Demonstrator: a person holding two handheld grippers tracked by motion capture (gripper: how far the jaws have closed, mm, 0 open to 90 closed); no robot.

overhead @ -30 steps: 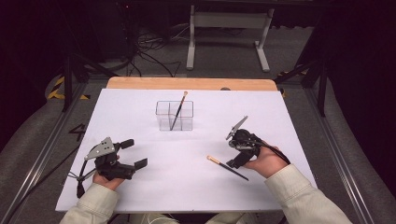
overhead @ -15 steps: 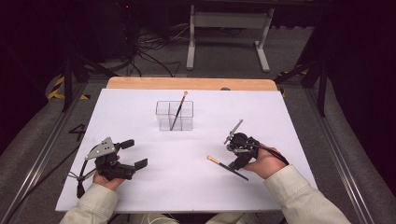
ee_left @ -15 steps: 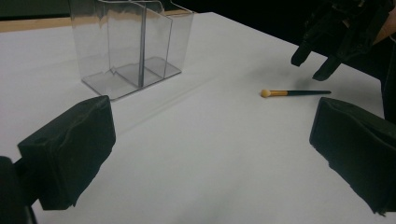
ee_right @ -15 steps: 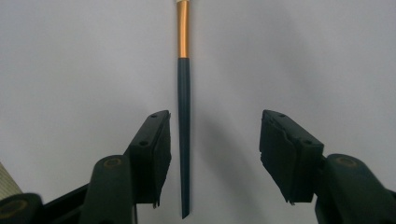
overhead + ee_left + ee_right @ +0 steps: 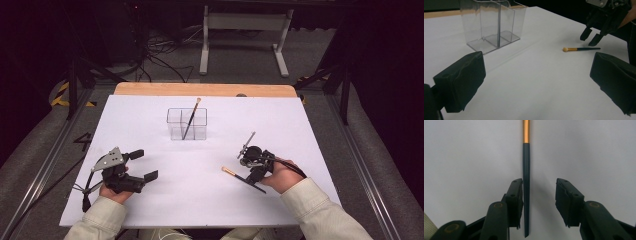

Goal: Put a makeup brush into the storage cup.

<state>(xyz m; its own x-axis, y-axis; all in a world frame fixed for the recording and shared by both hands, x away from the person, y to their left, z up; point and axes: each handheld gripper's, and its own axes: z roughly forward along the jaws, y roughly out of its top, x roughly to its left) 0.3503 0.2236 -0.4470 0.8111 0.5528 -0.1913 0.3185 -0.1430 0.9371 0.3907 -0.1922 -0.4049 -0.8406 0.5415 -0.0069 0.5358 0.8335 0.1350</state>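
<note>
Slim makeup brush (image 5: 243, 177), dark tapered handle, gold ferrule, small round tan tip, flat on white desk (image 5: 150, 125). Right gripper (image 5: 539, 200) parted astride handle, gripping nothing. Left gripper (image 5: 536, 85) wide open, empty. Clear plastic divided organizer (image 5: 187, 124) holding second brush (image 5: 191, 118).

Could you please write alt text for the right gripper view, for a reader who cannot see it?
A slim dark brush handle with an orange band lies on a white table, running straight up between the open black jaws of the right gripper. It sits close beside the left-hand jaw, with a wider gap to the other.
</note>
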